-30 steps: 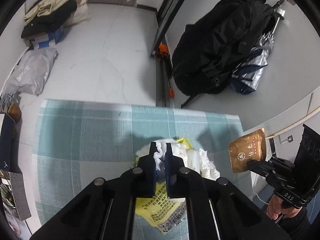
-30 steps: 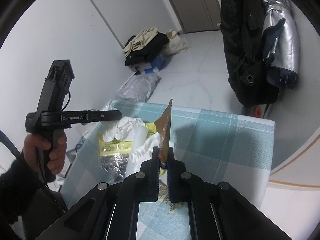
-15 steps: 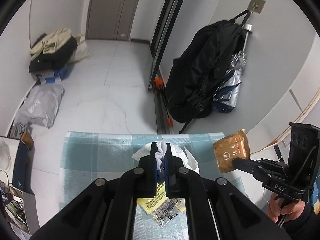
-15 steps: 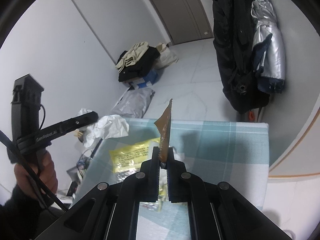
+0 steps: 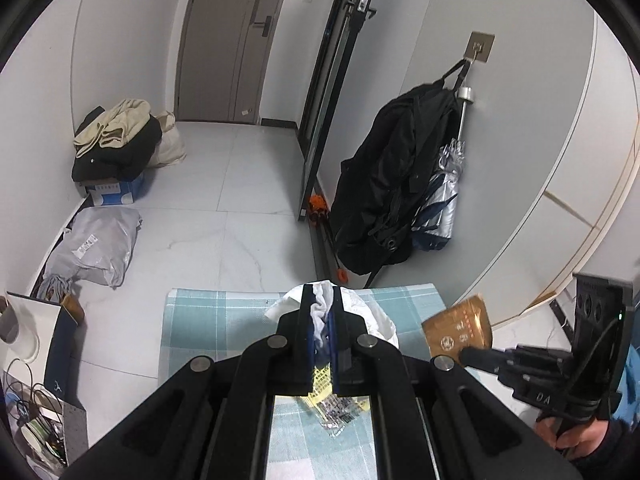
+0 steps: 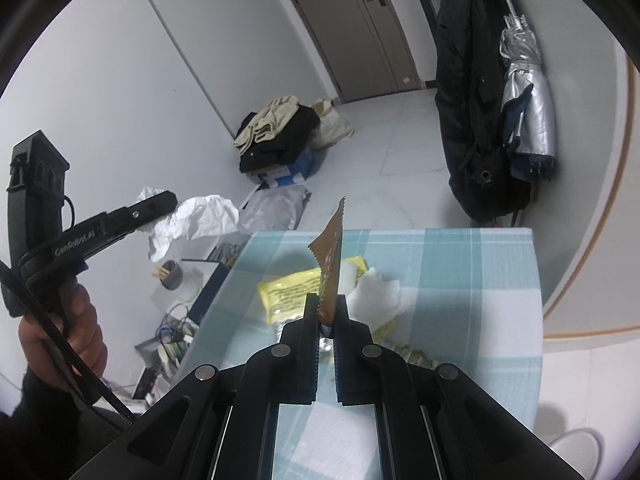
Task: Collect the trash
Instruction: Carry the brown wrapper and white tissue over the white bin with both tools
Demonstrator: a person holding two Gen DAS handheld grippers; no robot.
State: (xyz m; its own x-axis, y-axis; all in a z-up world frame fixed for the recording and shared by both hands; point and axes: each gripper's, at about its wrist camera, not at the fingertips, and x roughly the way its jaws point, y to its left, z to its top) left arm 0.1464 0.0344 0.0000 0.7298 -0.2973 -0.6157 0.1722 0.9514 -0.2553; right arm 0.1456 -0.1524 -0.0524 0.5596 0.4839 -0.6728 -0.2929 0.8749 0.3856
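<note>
Left claw [image 5: 321,312] pinches white tissue [image 5: 320,310] (crumpled, probably paper).

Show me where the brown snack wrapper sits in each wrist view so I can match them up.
Left wrist view: the brown wrapper is at lower right, flat side showing, pinched by the right gripper.
Right wrist view: the same wrapper stands edge-on at centre, rising from the right gripper.
Shared landmark: the yellow packet on the blue checked cloth.

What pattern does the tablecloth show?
The tablecloth is a teal-and-white plaid check, clearest in the right wrist view.
</note>
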